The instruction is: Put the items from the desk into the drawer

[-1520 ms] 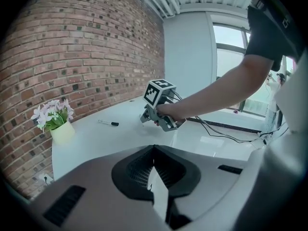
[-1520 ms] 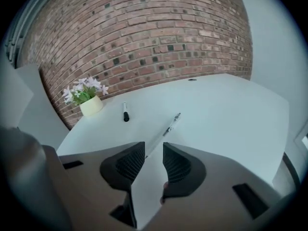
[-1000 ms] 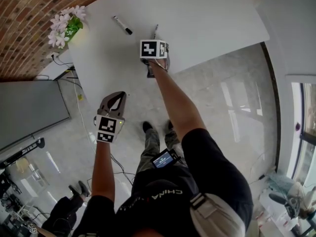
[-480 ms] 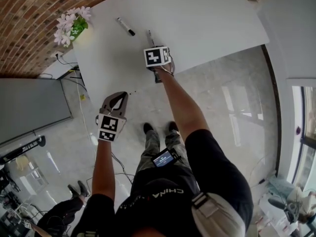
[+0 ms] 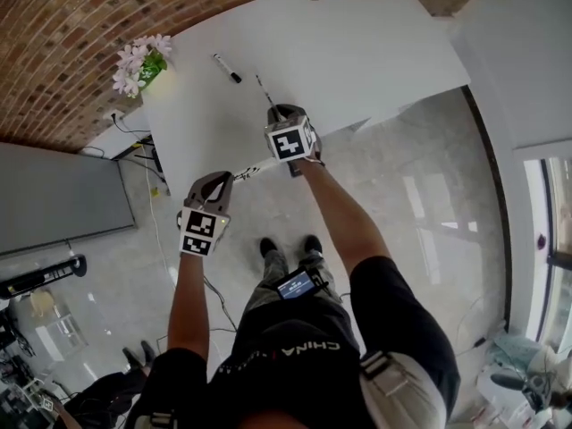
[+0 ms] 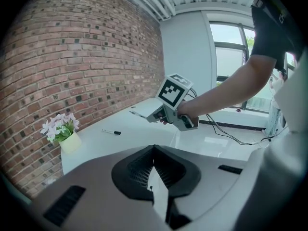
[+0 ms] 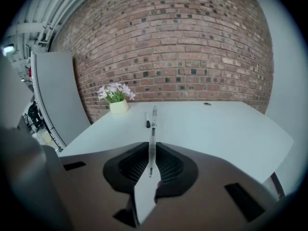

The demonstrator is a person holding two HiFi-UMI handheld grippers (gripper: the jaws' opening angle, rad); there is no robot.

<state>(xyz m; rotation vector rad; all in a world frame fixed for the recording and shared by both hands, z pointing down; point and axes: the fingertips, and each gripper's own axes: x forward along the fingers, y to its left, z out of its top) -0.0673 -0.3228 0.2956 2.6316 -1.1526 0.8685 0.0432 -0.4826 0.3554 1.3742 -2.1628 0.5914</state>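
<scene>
Surrounding room: a brick wall (image 5: 71, 25) ran behind the white table (image 5: 357, 52). Pale glossy floor (image 5: 420, 177) lay under the person's feet, and a grey panel (image 5: 54, 195) stood off to the left.
Table top: a marker (image 5: 227, 68) with a black cap lay towards the far left, well apart from both grippers.
Container: a small pale pot (image 7: 118, 106) at the table's left corner held pink-white flowers (image 7: 114, 91).
Right gripper (image 5: 275, 114): its fingers had just been closing and were clamped on a slim clear pen (image 5: 264, 92).
Pen and fingers: one end sat pinched between the fingers. The rest poked ahead over the table's near edge, seemingly lifted off the surface.
Left gripper (image 5: 214, 179): fingers closed together with nothing between them, held in front of the table, over the floor.
</scene>
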